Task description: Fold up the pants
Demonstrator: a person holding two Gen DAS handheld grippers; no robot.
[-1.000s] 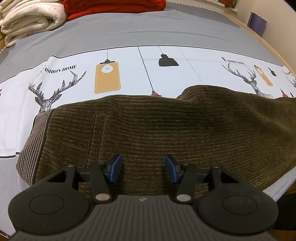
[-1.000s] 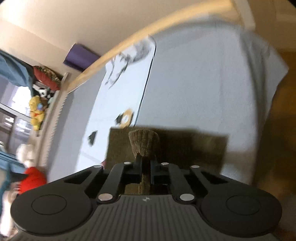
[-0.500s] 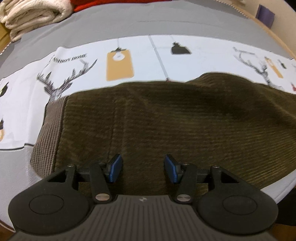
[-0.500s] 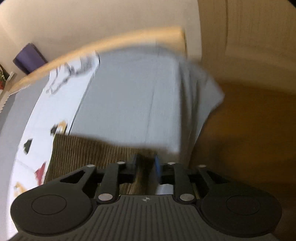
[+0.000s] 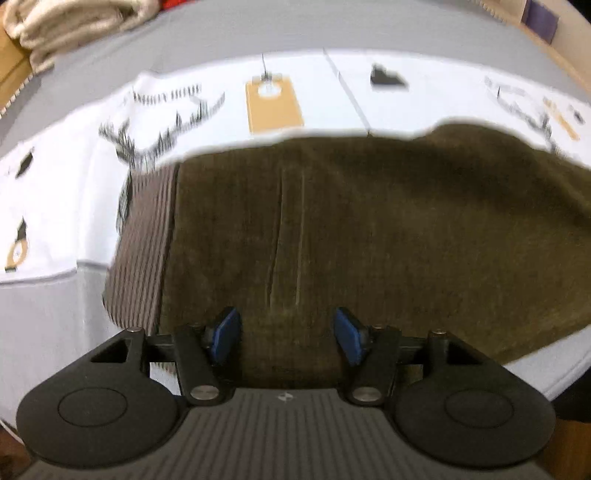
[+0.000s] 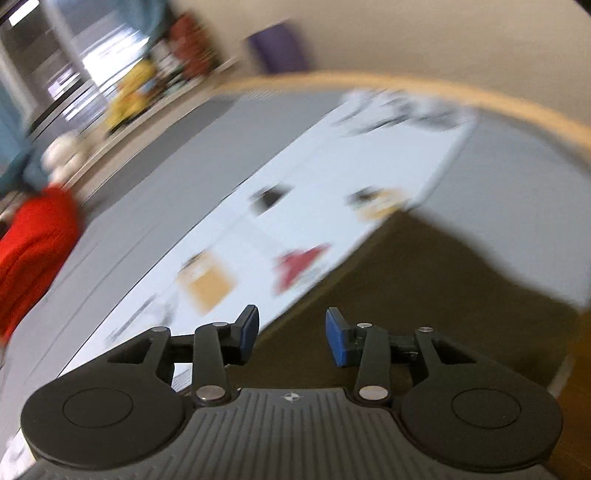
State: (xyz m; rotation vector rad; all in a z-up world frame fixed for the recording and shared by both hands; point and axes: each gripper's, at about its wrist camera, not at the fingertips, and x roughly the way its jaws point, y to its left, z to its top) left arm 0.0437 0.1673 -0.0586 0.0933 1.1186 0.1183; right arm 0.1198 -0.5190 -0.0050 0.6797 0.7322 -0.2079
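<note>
Looking down my left claw (image 5: 287, 339), I see the pants (image 5: 369, 229) filling most of what lies ahead of it: a broad slab of brown corduroy spread flat, its ribbed waistband (image 5: 142, 251) off to the left of the tips and the far edge lumpy toward the right. I judge they lie doubled over already, so that a further fold can start from the near edge. The left claw hangs just above that near edge with its jaws opening and nothing pinched between the blue pads (image 5: 225, 334); cloth shows through the gap, below them. I read that as lining up for a fresh bite on the fabric.

My right claw (image 6: 291, 334) is also over the pants (image 6: 424, 295), at what looks like an outer corner, with the brown cloth running ahead and to the right of it. Its jaws are opening too, and the gap between its pads (image 6: 336, 341) is bare, so I take it the cloth is let go and lying as placed. This view is badly smeared.

Under everything is a bed (image 5: 332, 33) with a grey cover and a white printed band (image 5: 74, 192) of stags and lamps beyond the claws. A wooden edge (image 6: 480, 96) rims it far ahead of the right claw. Folded cream blankets (image 5: 74, 22) sit far off to the left claw's upper left, a red bundle (image 6: 33, 243) well to the right claw's left, and a purple shape (image 6: 277, 51) against the wall.
</note>
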